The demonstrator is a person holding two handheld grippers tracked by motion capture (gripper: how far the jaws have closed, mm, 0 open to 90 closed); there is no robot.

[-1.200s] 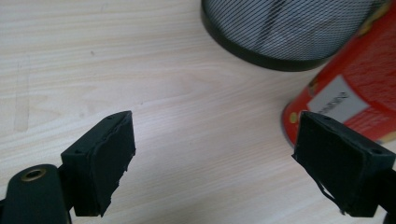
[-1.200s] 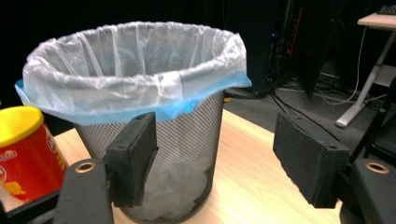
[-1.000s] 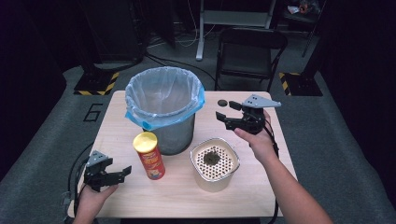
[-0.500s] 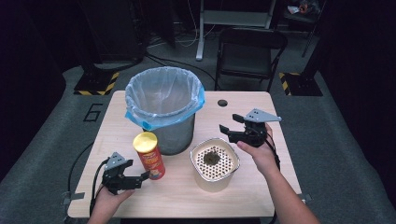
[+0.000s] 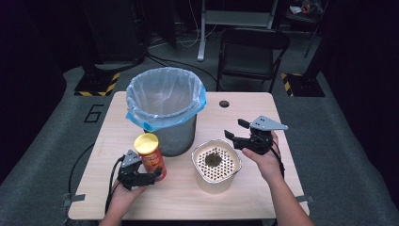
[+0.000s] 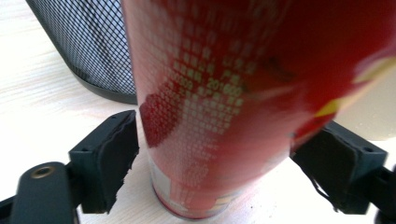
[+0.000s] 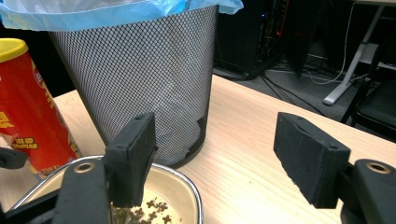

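Nearest the table's [image 5: 263, 113] front edge, the left tongs [image 5: 153, 176] stand spread either side of a red snack can [image 5: 150, 157], low on its body, neither pad touching yet. A clean grip probably means squaring up and closing gently (the can stands upright). Beyond, the right tongs [image 5: 235, 129], agape and empty, hover by the strainer pot [image 5: 216, 165]; the lined bin [image 5: 164, 110] stands behind.

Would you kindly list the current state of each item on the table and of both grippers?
Red chip can: upright, yellow lid on, between the left gripper's jaws.
Mesh bin: upright, blue bag lining it.
Perforated metal container: upright, uncovered, dark scraps inside.
Left gripper: open, jaws either side of the can's base, not yet closed.
Right gripper: open, holding nothing, beside the container's rim.
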